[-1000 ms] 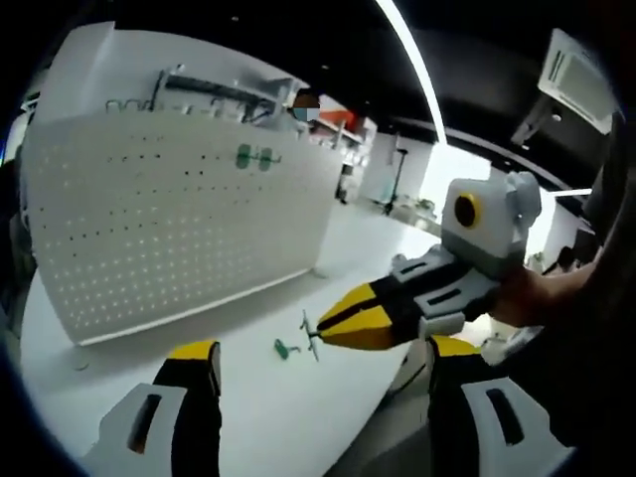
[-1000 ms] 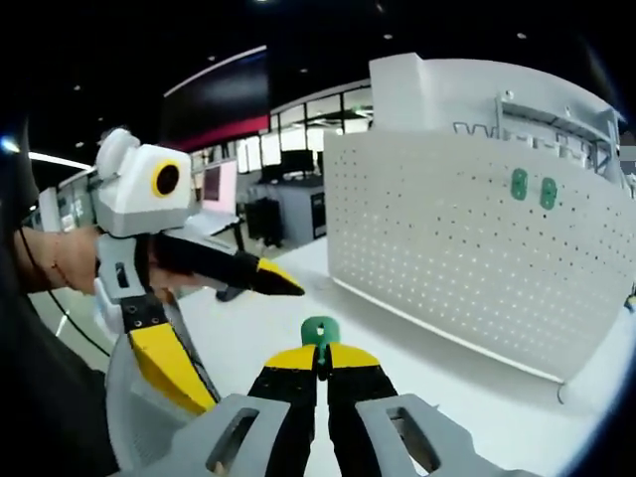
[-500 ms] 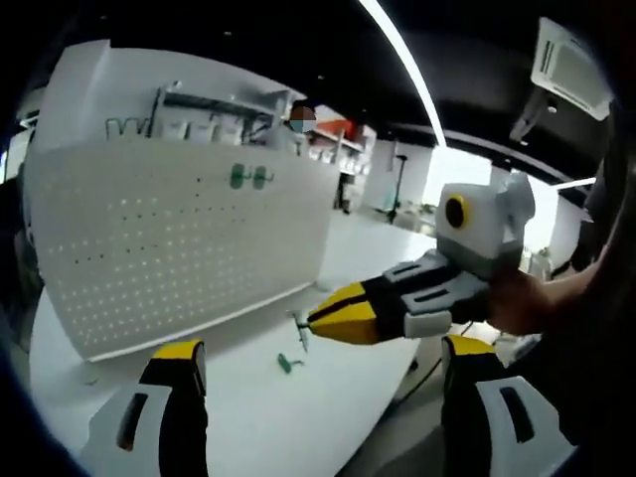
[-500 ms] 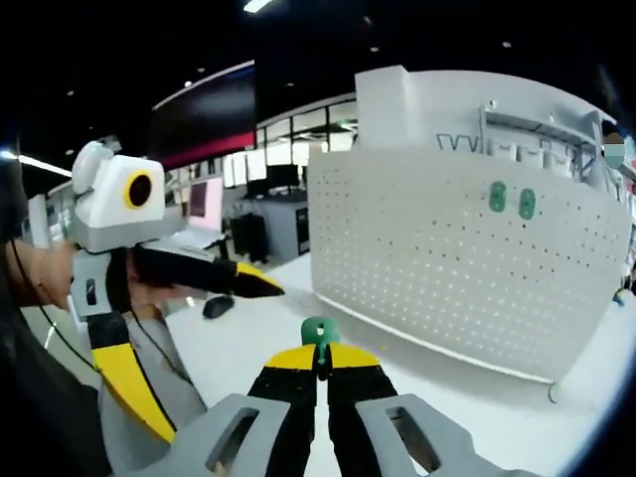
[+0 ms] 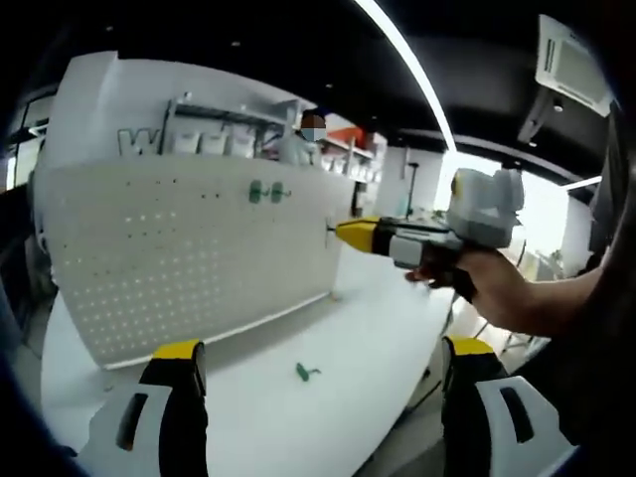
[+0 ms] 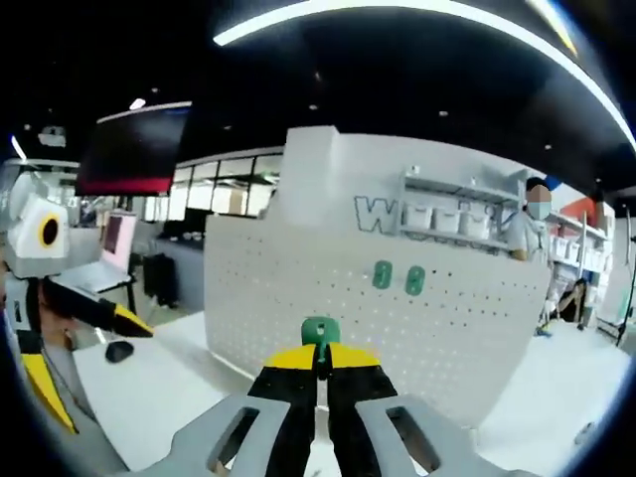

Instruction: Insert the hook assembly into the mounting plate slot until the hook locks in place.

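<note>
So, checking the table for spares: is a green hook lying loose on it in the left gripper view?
Yes, a green hook lies on the white table before the pegboard.

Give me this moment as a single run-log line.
right gripper: shut on green hook assembly, raised facing white perforated mounting plate | left gripper: open | plate: two green pieces mounted | table: loose green piece

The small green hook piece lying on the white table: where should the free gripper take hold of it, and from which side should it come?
The green hook piece lies flat and alone on the white table, so the open left gripper should probably come from above and close across its wider green body, not the thin tail. Finer shape is too small to judge.
</note>
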{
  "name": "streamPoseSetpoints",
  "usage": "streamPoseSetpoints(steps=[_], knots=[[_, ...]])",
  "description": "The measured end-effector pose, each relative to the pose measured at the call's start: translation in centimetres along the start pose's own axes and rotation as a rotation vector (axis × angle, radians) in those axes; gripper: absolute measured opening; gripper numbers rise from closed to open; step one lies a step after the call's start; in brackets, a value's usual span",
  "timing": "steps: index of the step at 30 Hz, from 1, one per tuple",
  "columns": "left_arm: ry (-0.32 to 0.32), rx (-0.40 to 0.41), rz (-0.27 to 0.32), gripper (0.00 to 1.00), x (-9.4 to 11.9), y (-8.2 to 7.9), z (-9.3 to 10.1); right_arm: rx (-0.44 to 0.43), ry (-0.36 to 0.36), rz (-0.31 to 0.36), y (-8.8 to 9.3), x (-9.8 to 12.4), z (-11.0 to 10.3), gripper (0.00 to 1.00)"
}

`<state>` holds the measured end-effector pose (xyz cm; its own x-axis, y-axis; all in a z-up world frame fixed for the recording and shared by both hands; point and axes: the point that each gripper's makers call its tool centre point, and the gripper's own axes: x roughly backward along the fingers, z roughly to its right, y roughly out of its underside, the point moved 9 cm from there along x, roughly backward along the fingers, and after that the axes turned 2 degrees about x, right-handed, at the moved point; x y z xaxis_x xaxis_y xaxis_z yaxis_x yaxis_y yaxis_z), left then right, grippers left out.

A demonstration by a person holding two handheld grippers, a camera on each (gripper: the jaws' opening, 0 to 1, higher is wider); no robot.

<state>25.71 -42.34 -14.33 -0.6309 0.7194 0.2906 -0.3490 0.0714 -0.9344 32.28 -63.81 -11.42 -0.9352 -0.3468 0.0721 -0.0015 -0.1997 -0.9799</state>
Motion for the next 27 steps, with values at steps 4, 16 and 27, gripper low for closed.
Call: streamPoseSetpoints(steps=[4,16,27], knots=[[-0.008,0.001,-0.003,1.00,-0.1,-0.1,-0.5,0.000,0.038,0.003,-0.2,-1.0,1.4,0.00],[-0.046,0.039,-0.001,1.00,0.0,0.2,-1.7,0.009,0.150,0.015,-0.4,-4.2,6.0,0.00],[-0.060,0.049,-0.011,1.00,0.0,0.4,-2.1,0.001,0.222,0.000,-0.3,-6.4,10.2,0.00]])
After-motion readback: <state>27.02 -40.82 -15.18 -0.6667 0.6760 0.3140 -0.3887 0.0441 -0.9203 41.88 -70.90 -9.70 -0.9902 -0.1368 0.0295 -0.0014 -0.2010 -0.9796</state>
